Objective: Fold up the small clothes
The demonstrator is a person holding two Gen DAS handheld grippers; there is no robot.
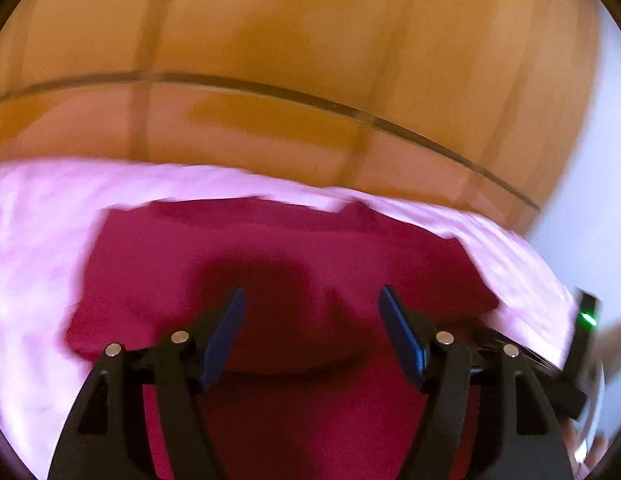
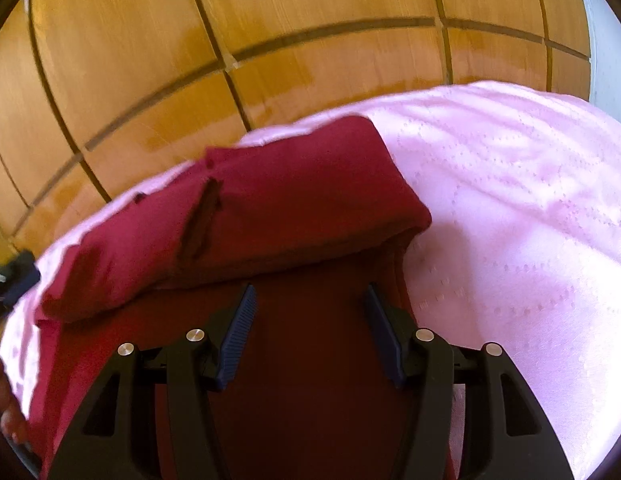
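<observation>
A dark red garment lies on a pink cloth. In the right wrist view the garment has its far part folded over into a thick layer, with a flat part under my fingers. My left gripper is open, just above the red fabric, holding nothing. My right gripper is open over the flat near part of the garment, just in front of the fold. The other gripper shows at the right edge of the left wrist view.
The pink cloth covers the surface and spreads wide to the right of the garment. Behind it is a wooden panelled wall. A white wall shows at far right.
</observation>
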